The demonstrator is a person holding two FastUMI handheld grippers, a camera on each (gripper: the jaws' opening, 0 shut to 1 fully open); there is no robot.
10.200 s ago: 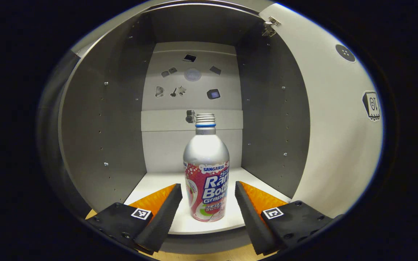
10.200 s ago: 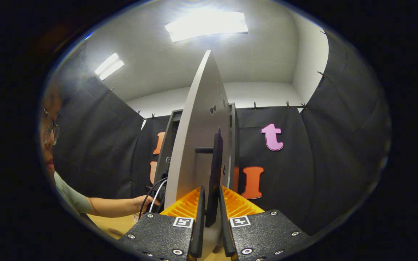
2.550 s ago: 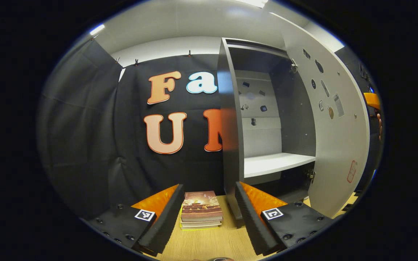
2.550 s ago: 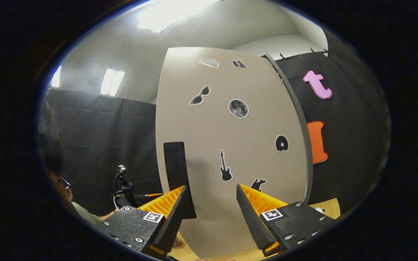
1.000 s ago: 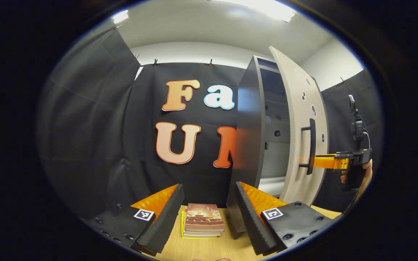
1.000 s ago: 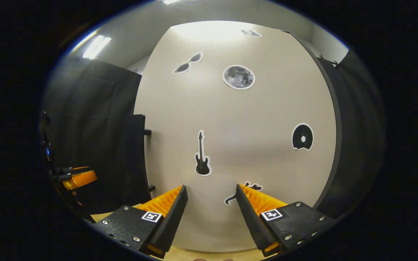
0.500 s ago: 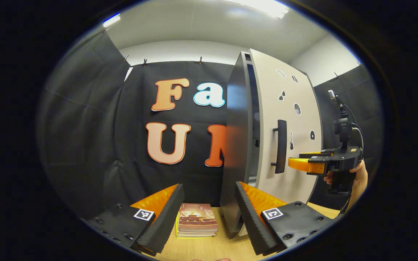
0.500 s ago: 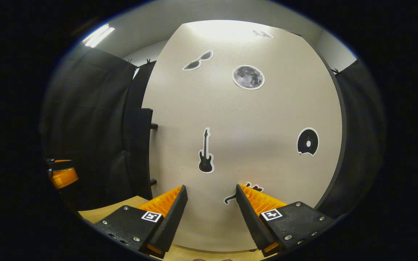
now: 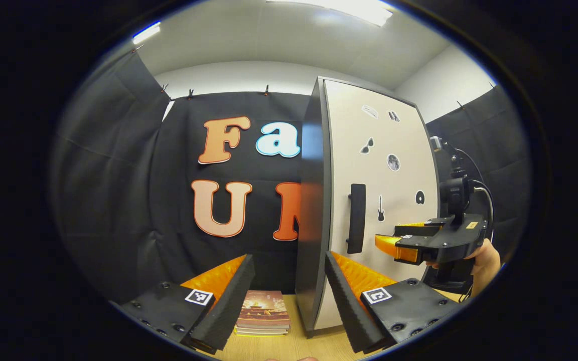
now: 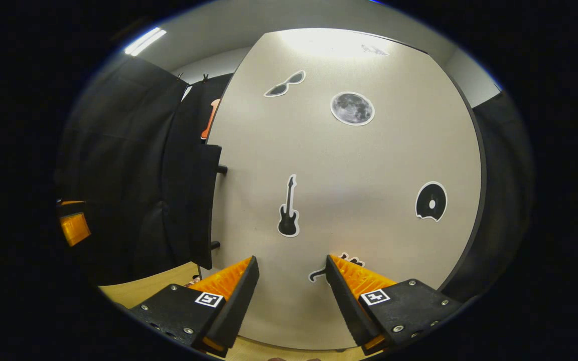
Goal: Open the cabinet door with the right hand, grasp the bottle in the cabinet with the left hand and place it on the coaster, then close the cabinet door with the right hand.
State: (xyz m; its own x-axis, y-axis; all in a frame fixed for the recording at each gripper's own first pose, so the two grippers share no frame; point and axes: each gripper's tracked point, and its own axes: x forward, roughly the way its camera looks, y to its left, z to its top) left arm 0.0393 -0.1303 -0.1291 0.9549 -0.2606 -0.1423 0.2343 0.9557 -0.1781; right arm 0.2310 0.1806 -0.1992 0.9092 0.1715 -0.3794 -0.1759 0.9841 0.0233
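The cabinet (image 9: 312, 220) stands on the wooden table with its pale, sticker-covered door (image 9: 387, 180) flush against the front. A black bar handle (image 9: 355, 218) runs down the door's left side. In the left gripper view my right gripper (image 9: 382, 239), held by a hand (image 9: 484, 258), points at the door just right of the handle. In the right gripper view the door (image 10: 359, 165) is very near and the handle (image 10: 203, 205) is at the left. My right gripper (image 10: 289, 293) is open, its tips at the door's face; contact cannot be told. My left gripper (image 9: 289, 296) is open and holds nothing.
A short stack of books (image 9: 263, 313) lies on the wooden table (image 9: 289, 346) just left of the cabinet's base. Black cloth walls stand behind and to both sides. A part of my left gripper (image 10: 73, 226) sits at the left edge of the right gripper view.
The door has swung from ajar to flush with the cabinet front. My right gripper followed it in, still open. My left gripper stayed open with little movement.
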